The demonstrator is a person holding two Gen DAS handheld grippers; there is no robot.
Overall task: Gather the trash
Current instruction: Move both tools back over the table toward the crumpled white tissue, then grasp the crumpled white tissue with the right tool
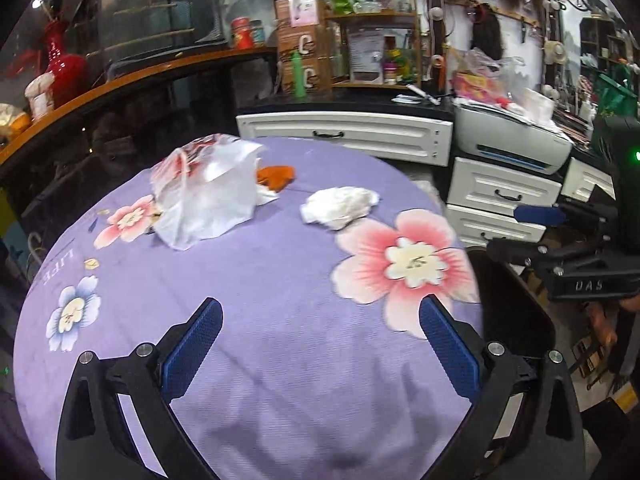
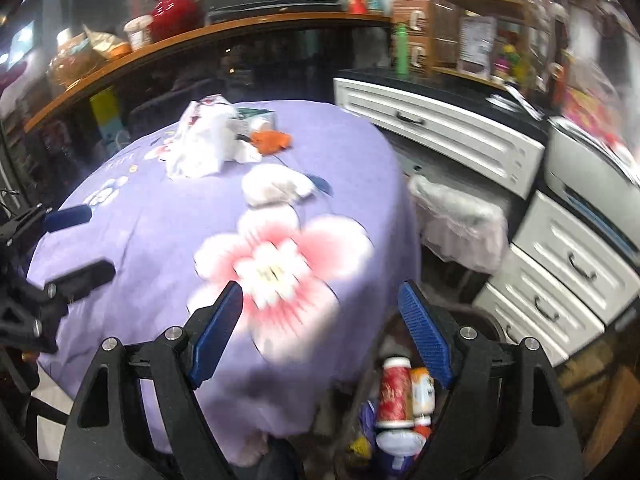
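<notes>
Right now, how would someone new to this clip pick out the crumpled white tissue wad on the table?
Start at the round table with the purple floral cloth. Just beyond its largest pink flower lies the crumpled white tissue wad, alone on bare cloth. Unlike the translucent plastic bag and orange scrap further left, it is opaque, compact and lumpy.

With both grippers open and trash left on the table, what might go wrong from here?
1. The crumpled tissue is soft and flat on the tablecloth; the left gripper may pinch and drag the cloth with it.
2. The plastic bag is limp and partly covers the orange scrap, so lifting it may scatter pieces.
3. The bin beside the table already holds bottles under the right gripper; drops may bounce out.
</notes>
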